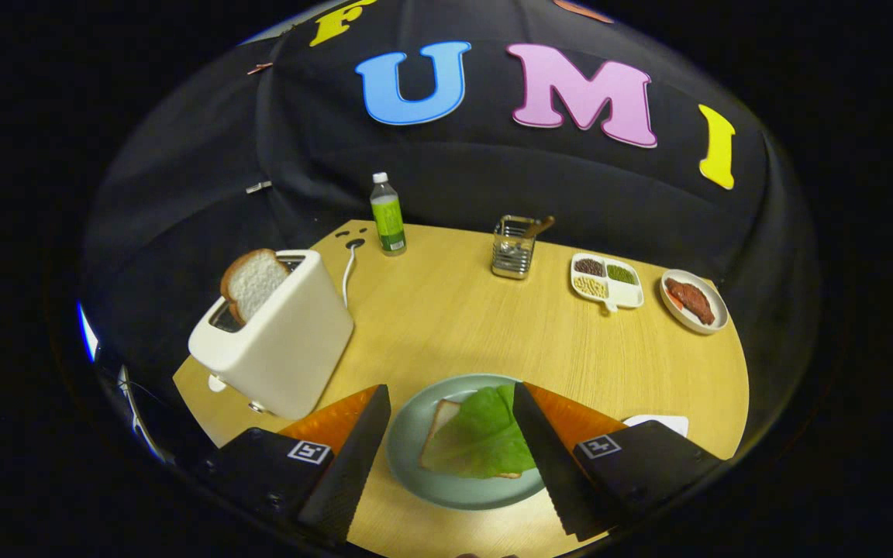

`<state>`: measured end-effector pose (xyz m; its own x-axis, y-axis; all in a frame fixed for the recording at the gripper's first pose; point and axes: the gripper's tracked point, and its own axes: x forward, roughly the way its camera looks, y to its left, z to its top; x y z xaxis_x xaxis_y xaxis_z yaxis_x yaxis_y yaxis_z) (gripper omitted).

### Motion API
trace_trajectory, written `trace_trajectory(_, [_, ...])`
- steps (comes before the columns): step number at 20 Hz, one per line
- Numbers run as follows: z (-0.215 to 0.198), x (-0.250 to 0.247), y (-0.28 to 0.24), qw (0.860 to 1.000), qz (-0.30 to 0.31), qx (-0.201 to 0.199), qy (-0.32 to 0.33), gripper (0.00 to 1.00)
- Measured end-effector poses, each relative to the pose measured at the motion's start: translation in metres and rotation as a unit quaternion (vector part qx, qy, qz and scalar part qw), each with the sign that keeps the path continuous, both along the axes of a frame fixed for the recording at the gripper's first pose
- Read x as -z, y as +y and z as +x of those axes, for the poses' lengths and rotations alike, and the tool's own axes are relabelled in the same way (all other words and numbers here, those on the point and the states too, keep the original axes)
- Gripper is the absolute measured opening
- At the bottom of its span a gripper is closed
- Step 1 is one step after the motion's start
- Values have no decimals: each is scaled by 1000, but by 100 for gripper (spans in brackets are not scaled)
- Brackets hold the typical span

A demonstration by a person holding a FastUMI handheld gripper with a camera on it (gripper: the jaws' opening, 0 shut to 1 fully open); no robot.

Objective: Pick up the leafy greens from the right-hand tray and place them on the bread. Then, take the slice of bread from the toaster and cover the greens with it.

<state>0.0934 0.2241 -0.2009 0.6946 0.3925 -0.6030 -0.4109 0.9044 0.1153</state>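
On the table, all places relative to the plate:
Table: light wood-grain round tabletop, carries everything below.
Plate: round grey-green plate, nearest edge of table, between the two gripper fingers.
Bread on plate: white bread slice with brown crust, lying flat on the plate, mostly covered.
Greens: one green leafy lettuce piece, lying on top of that slice, right edge passes behind the right finger; contact with the finger can't be judged.
Gripper: gripper spread wide, released, nothing held; fingers straddle the plate, one on each side, above it.
Toaster: cream-white boxy toaster, left of plate and a bit beyond, near it; white cord runs from behind it toward the far table edge.
Toaster bread: second white bread slice standing up out of the toaster slot, tilted slightly.
Bottle: clear plastic bottle with green label and white cap, upright, far beyond plate, left of centre.
Utensil caddy: metal wire holder with a wooden handle sticking out, far beyond plate.
Divided dish: white three-compartment dish with dark, green and pale fillings, beyond plate to the right.
Meat dish: small white round dish holding a reddish-brown piece, furthest right.
White tray: corner of a white tray just right of plate, behind the right finger.
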Motion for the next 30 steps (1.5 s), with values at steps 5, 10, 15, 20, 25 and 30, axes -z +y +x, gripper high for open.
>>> trace_trajectory(5, [5, -63, 64, 995, 17, -66, -72, 99])
trace_trajectory(10, [1, -85, 134, 982, 6, -150, -115, 100])
trace_trajectory(15, [-13, -85, 193, 975, 17, -190, -112, 98])
trace_trajectory(20, [-9, -63, 222, 977, 3, -188, -96, 98])
trace_trajectory(25, [10, -32, 231, 987, -11, -146, -60, 98])
trace_trajectory(30, [16, -13, 239, 992, -2, -122, -28, 92])
